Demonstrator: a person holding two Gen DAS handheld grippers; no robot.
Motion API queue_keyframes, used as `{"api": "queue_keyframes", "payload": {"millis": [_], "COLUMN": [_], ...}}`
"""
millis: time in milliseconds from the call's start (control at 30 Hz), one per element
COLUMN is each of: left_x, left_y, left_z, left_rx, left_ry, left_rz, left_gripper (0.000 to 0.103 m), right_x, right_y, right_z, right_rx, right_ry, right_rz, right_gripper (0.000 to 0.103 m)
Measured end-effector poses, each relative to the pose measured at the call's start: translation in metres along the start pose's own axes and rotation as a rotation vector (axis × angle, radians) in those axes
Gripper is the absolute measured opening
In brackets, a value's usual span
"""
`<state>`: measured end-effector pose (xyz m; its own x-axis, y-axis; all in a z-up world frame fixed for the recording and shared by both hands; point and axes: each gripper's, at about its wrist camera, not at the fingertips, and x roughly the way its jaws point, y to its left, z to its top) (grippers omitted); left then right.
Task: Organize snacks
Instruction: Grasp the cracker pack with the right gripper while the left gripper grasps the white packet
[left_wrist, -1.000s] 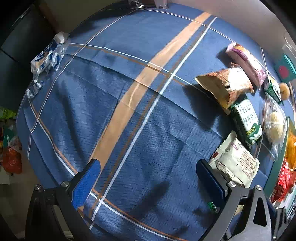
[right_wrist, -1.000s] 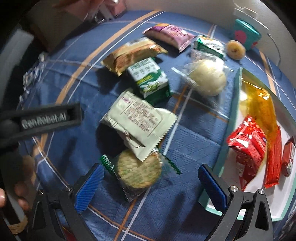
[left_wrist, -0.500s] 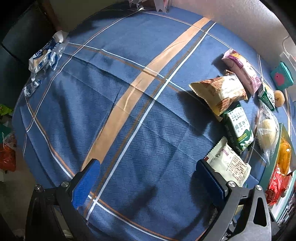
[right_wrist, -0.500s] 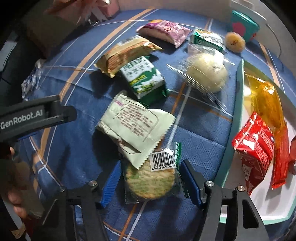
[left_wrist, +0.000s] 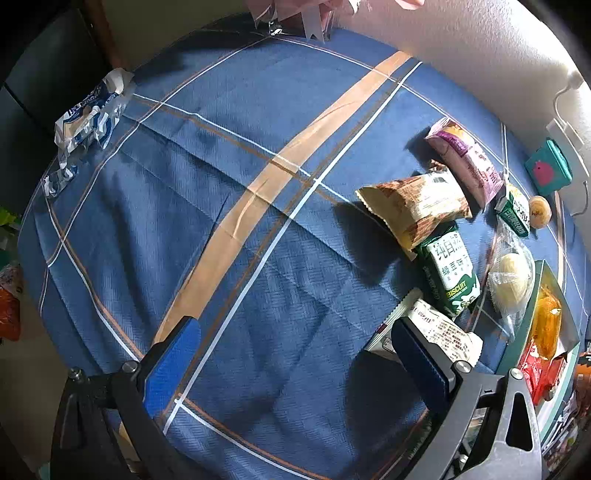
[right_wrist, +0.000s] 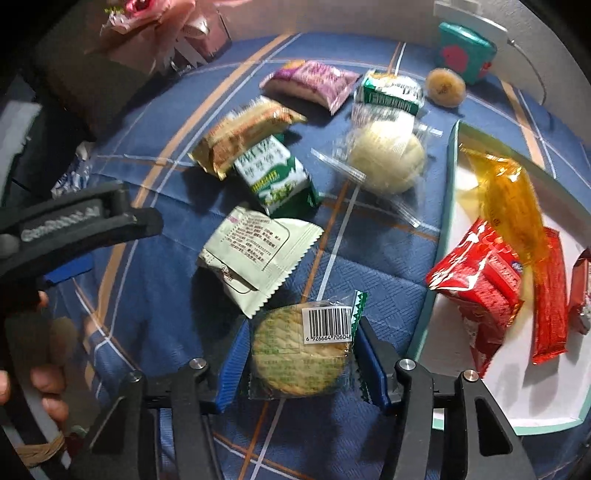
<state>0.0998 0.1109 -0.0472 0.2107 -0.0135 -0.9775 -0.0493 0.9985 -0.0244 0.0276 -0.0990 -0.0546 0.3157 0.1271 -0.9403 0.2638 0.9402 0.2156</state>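
My right gripper (right_wrist: 303, 328) has a round cracker in a clear green-edged packet (right_wrist: 299, 362) between its blue pads; the jaws are closing and both pads press on the packet's sides. It sits just left of the white tray (right_wrist: 448, 206), which holds an orange packet (right_wrist: 509, 199) and red packets (right_wrist: 484, 288). My left gripper (left_wrist: 295, 332) stands open above bare blue cloth, nothing between its fingers. A white packet (left_wrist: 443, 332) lies by its right finger.
Loose on the blue checked tablecloth (right_wrist: 369, 266) lie a white packet (right_wrist: 258, 254), a green biscuit pack (right_wrist: 277, 181), a brown packet (right_wrist: 243, 136), a purple packet (right_wrist: 314, 83) and a wrapped bun (right_wrist: 386, 158). A teal box (right_wrist: 463, 55) stands at the back. A crumpled wrapper (left_wrist: 88, 118) is far left.
The right jaws came in from wide open onto the cracker packet and now grip it. The left gripper pulled up and away, so more of the table shows.
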Motion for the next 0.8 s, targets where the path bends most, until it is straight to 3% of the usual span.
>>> {"api": "queue_keyframes", "payload": {"millis": [467, 800], "left_x": [-0.013, -0.001], "left_y": [-0.031, -0.074], "left_z": [-0.002, -0.01], "left_rx": [0.061, 0.176], "left_ry": [-0.019, 0.025], "left_rz": [-0.041, -0.076], "left_gripper": [0.103, 0.103], "right_x": [-0.06, -0.088], "right_y": [-0.043, -0.109], "right_z": [0.005, 0.0], "right_rx": [0.136, 0.339], "right_ry": [-0.143, -0.227], "right_rz": [0.031, -0.045], "right_gripper": [0.059, 0.059]}}
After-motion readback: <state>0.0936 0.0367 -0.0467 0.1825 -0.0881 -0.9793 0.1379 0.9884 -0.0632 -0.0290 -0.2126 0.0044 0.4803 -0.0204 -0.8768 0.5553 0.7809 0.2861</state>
